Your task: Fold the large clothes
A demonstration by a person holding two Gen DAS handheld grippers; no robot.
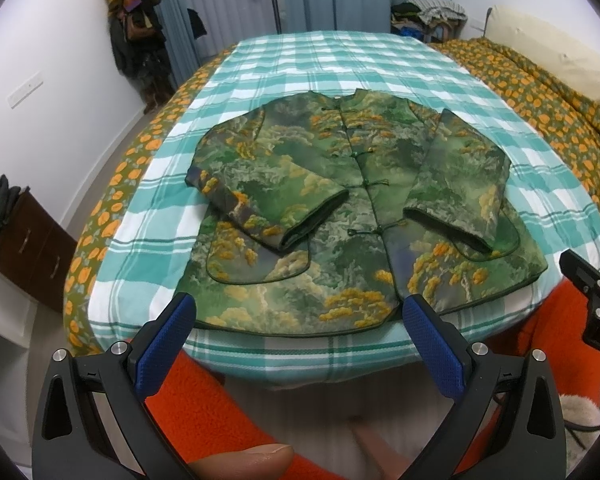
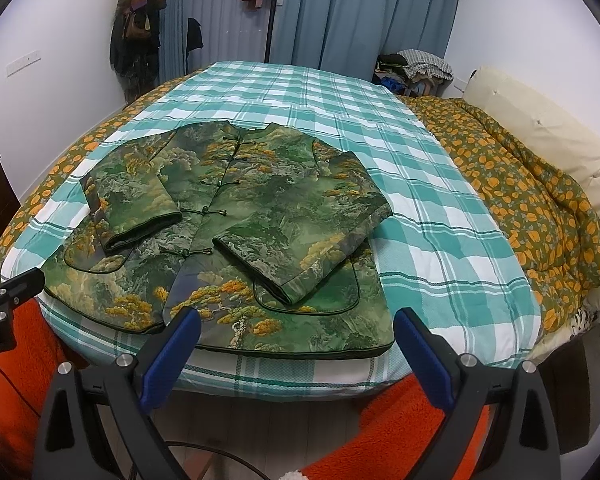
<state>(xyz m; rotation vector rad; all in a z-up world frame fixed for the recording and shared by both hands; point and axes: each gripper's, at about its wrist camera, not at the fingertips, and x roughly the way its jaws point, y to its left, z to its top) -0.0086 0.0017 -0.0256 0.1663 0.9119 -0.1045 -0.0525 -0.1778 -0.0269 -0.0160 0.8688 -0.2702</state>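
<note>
Green landscape-print jacket (image 1: 356,208) lies flat, front up, on the teal-and-white plaid sheet (image 1: 340,64) near the bed's near edge, collar toward the far side, hem nearest. Knot buttons run down the centre and are done up. Both sleeves are folded in across the front: left sleeve (image 1: 268,196) angled over the left pocket, right sleeve (image 1: 460,188) over the right pocket. Left gripper (image 1: 298,320) hangs just off the near bed edge, blue-padded fingers (image 1: 168,344) spread wide, nothing between them, not touching the hem. Right gripper (image 2: 298,332) is likewise at the near edge, fingers (image 2: 424,356) wide apart and empty, right of the left one. Orange floral quilt (image 2: 540,208) is bunched along the bed's right side. Orange fleece clothing (image 1: 204,412) of the person shows below the grippers.
</note>
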